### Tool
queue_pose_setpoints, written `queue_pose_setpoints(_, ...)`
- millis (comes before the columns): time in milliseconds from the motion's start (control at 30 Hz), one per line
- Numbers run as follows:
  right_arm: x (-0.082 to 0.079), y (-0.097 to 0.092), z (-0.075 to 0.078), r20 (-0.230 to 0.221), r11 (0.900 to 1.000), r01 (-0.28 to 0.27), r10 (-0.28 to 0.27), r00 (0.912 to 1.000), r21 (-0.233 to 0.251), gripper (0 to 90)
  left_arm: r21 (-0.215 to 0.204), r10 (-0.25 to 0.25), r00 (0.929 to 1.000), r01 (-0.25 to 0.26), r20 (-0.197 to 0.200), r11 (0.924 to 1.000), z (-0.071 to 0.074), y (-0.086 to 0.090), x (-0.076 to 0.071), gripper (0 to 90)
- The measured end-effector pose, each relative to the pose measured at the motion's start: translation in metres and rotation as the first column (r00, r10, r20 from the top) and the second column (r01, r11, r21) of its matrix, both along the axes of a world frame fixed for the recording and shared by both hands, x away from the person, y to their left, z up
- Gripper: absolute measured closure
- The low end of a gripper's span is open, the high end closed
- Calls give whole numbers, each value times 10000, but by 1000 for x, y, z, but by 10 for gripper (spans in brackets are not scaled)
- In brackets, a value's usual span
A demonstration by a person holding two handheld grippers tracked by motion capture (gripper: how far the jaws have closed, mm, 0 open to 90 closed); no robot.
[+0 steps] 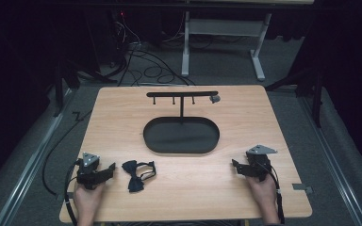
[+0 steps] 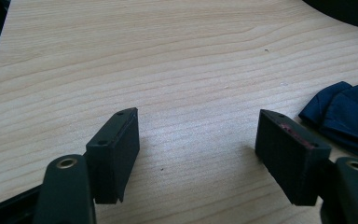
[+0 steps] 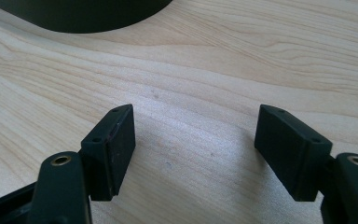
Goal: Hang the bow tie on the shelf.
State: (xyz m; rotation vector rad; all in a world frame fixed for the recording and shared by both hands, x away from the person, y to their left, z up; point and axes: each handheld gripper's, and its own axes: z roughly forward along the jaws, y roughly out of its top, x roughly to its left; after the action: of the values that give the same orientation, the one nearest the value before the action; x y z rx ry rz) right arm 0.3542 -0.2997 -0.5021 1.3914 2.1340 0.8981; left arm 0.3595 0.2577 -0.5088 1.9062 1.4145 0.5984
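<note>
A dark navy bow tie point(image 1: 136, 174) with its strap lies on the wooden table near the front left; its edge shows at the right of the left gripper view point(image 2: 347, 114). My left gripper point(image 1: 106, 172) rests on the table just left of the tie, jaws open with only bare wood between them point(image 2: 196, 149). At the front right my right gripper point(image 1: 235, 167) also rests on the table, open and with nothing in it point(image 3: 196, 149). A black stand point(image 1: 181, 96) with a crossbar and small hooks rises from an oval black tray point(image 1: 181, 135) at the table's middle.
The tray's dark rim point(image 3: 74, 18) shows at the top of the right gripper view. A small grey piece point(image 1: 214, 99) hangs at the crossbar's right end. Beyond the table are floor cables point(image 1: 141, 70) and a white table frame point(image 1: 224, 42).
</note>
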Motion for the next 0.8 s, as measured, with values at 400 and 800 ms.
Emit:
queue_pose_setpoints(400,0,0,0,1,10000,83,-83,10000,-11,303,-365,104,9999,-106,-67,9993,0,5,1,311)
queue_pose_setpoints(800,0,0,0,-1,10000,70,-70,10000,-14,300,122,105,9999,-104,-29,9999,0,-1,1,313)
